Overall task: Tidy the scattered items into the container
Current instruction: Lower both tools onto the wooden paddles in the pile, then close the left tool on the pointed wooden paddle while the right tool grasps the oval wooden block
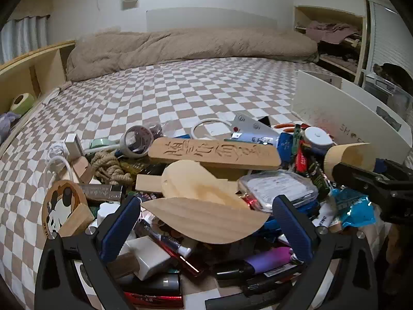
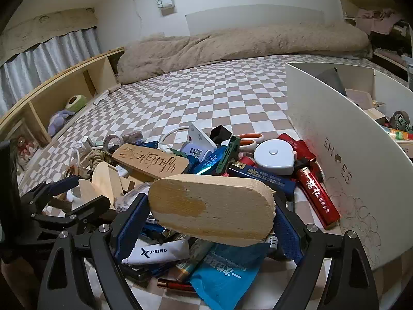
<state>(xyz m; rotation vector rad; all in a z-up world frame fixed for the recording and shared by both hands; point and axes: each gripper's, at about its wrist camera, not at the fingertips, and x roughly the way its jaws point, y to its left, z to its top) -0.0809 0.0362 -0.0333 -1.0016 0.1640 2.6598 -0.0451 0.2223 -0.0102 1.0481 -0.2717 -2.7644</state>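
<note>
My left gripper (image 1: 206,219) is shut on a flat leaf-shaped wooden piece (image 1: 204,218), held above a pile of scattered items. My right gripper (image 2: 211,219) is shut on a thick oval wooden block (image 2: 211,206); the block also shows in the left wrist view (image 1: 348,157), with the right gripper's black body behind it. The white container (image 2: 348,155) marked "SHOES" stands to the right of the pile, with several items inside (image 2: 397,126). It also shows in the left wrist view (image 1: 343,118).
The pile holds a carved wooden plaque (image 1: 214,153), a rope coil (image 1: 109,166), a tape roll (image 1: 136,142), a white tape measure (image 2: 275,157), red boxes (image 2: 318,196), scissors (image 2: 249,139) and a blue packet (image 2: 227,271). All lie on a checkered bed (image 1: 180,90) with a beige duvet (image 1: 191,46).
</note>
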